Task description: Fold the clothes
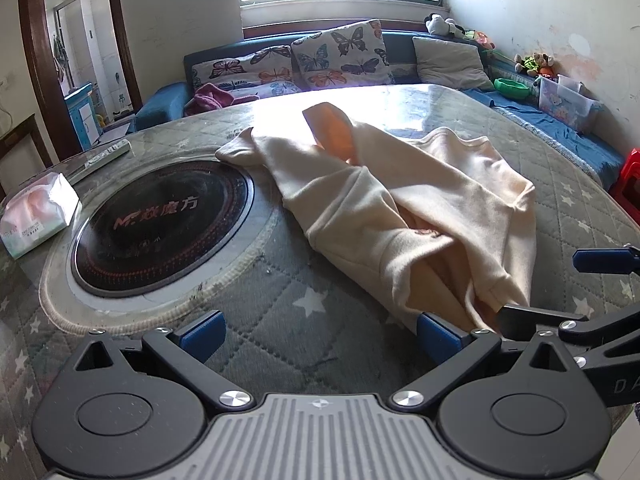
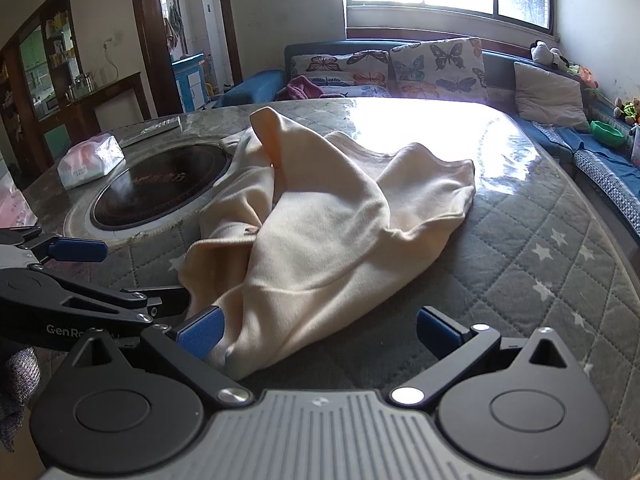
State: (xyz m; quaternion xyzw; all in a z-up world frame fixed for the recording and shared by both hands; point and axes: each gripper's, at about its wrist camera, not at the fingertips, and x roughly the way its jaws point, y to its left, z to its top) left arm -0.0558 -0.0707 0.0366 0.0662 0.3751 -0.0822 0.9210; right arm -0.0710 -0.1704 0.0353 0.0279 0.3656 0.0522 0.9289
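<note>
Lying bunched on the quilted worktop (image 1: 280,304), the cream garment (image 1: 400,208) is awaiting flattening; both the left gripper (image 1: 320,334) and right gripper (image 2: 320,334) are hovering spread, fingers released, ideally pinching opposite hem corners.

one garment (image 1: 404,200), one tissue pack (image 1: 36,216), two butterfly cushions (image 1: 340,56).

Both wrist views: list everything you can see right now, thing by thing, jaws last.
garment: one, cream, crumpled mid-table
table cover: one, grey quilted with stars, under the garment
cooktop: one, black round, set into table, left of garment
tissue pack: one, white-pink, far left on table
butterfly cushions: two, on blue sofa behind
plain cushion: one, grey, on sofa
left gripper: jaws open, at garment's near edge
right gripper: jaws open, garment hem between
</note>
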